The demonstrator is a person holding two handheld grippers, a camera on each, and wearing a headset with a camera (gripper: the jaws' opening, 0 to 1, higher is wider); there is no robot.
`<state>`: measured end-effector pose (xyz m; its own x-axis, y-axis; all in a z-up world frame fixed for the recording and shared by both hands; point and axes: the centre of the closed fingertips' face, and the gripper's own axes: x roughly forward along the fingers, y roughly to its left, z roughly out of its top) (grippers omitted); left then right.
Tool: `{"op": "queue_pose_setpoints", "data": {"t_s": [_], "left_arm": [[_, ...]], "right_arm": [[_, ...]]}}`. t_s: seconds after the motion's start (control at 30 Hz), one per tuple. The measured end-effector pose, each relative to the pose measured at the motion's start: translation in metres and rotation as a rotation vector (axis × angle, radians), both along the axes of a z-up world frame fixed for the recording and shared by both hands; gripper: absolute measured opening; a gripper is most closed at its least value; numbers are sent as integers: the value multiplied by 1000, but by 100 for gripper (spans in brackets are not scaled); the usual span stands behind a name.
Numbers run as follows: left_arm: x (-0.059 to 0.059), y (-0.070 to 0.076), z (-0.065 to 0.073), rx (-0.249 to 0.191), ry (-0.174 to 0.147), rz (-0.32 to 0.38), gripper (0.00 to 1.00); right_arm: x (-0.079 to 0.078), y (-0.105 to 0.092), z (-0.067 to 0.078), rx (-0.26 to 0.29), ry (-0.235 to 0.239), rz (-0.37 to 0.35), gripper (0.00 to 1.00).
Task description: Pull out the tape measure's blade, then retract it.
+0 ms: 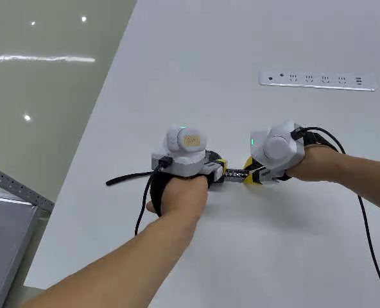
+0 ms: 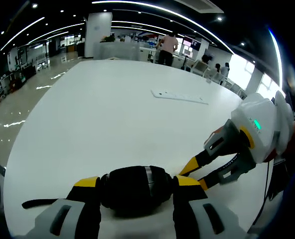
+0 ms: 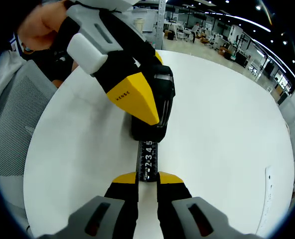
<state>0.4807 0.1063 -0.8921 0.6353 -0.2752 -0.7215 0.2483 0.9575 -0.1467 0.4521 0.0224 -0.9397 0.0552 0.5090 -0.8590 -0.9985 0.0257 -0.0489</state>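
**Hidden or indistinct.** In the head view the tape measure (image 1: 214, 165) is largely covered by the body of the left gripper (image 1: 217, 172), and only a dark edge of its case can be made out. The short drawn-out length of blade (image 1: 235, 173) is seen between the two grippers, but its markings are too small to be read there. The end of the blade is concealed inside the right gripper (image 1: 250, 177), and in the right gripper view it is cut off by the yellow jaw tips. There the numerals 2 to 5 are legible on the exposed part. A black cord (image 1: 122, 178) lies on the tabletop (image 1: 241, 38) beside the left gripper; whether it belongs to the tape measure or to the gripper cannot be determined.

**Jaws.** In the left gripper view the left jaws are closed against the two sides of the black case, which rests on the tabletop between them. The right jaws are brought almost fully together and are pinched on the blade just beyond the mouth of the case, so that only a short stretch of blade is exposed. The two grippers are set close together, tip facing tip. A white power strip (image 1: 317, 80) lies well apart from them, farther along the tabletop.
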Motion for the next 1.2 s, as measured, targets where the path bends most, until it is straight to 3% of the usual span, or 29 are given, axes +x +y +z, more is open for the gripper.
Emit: {"op": "queue_pose_setpoints", "data": {"t_s": [0.33,0.8,0.97,1.2], "left_arm": [[2,-5,-5,2,21,-6,62],[2,-3,-8,32,41,-17,59],[2,-3,-8,36,17,-21,57],[3,-3,-7,35,7,-29,56]], "right_arm": [[0,0,0,1,3,-6,13],[1,0,0,2,3,-15,13],[1,0,0,12,2,-22,13],[2,0,0,22,3,-32,13]]}}
